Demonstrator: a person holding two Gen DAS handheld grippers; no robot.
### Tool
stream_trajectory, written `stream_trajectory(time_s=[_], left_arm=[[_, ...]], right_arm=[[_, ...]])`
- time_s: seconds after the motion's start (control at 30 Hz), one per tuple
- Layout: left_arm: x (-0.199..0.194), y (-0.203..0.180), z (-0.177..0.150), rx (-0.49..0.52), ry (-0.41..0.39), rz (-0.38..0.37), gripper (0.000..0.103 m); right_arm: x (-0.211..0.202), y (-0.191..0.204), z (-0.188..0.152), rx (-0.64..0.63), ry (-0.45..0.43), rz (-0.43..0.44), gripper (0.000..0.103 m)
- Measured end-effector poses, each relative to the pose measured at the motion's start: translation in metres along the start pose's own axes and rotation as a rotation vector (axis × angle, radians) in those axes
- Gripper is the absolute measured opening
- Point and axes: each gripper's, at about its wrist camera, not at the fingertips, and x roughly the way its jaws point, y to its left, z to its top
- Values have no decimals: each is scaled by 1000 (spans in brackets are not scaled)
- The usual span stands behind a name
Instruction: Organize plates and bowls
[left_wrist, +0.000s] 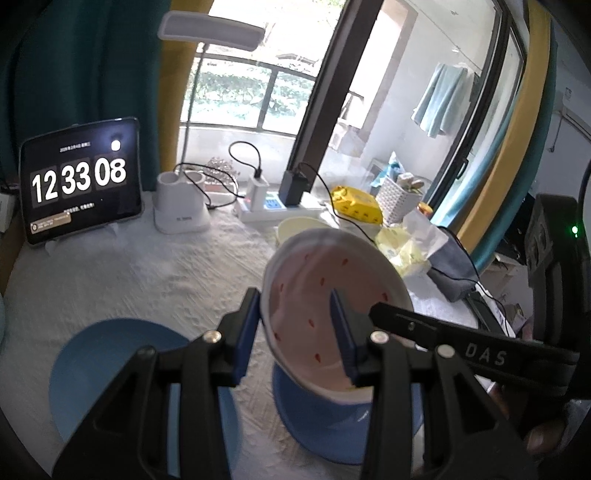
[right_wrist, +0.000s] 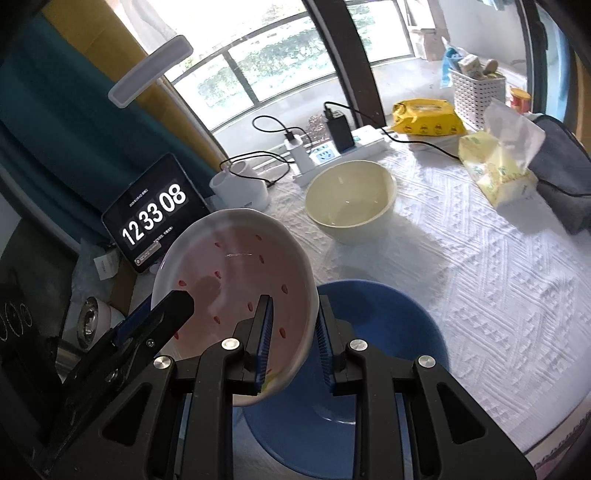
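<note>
A pink bowl with red seed marks (left_wrist: 314, 295) (right_wrist: 229, 273) is held tilted in the air above a blue bowl (left_wrist: 317, 417) (right_wrist: 384, 332). My left gripper (left_wrist: 295, 332) is shut on the pink bowl's rim. My right gripper (right_wrist: 291, 343) is shut on the opposite rim; it also shows in the left wrist view (left_wrist: 424, 328). The left gripper's finger shows in the right wrist view (right_wrist: 162, 317). A blue plate (left_wrist: 110, 354) lies at the front left. A cream bowl (right_wrist: 351, 199) (left_wrist: 299, 225) stands further back.
A tablet clock (left_wrist: 81, 181), a white lamp base (left_wrist: 181, 206), a power strip with chargers (left_wrist: 273, 206), yellow wipes (right_wrist: 424, 118), a tissue pack (right_wrist: 498, 170), a white basket (right_wrist: 476, 88) and a grey pouch (right_wrist: 561, 173) line the back and right of the white tablecloth (right_wrist: 480, 266).
</note>
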Motion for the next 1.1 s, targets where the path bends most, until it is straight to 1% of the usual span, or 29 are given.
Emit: stream_trajectory(time_s=[0.27,0.5,0.73,1.0,1.1], left_arm=[[13,-22,-19,14,48,-26,40],[23,-32,-34,22,90,-32,40],[27,-34,-48,32,123,-17,40],[31,-36,-54,49,151,-6,40],[31,-35,-57,53,159,1,40]], right_arm=[[-5,-31,-15,43,18,-17,25],[-3,-52,-28,74,42,-34,25],[3,-59,-36,85,62,-40,25],[9,-62,-42,84,80,-50,25],[11,-64,-43,89,98,-42,25]])
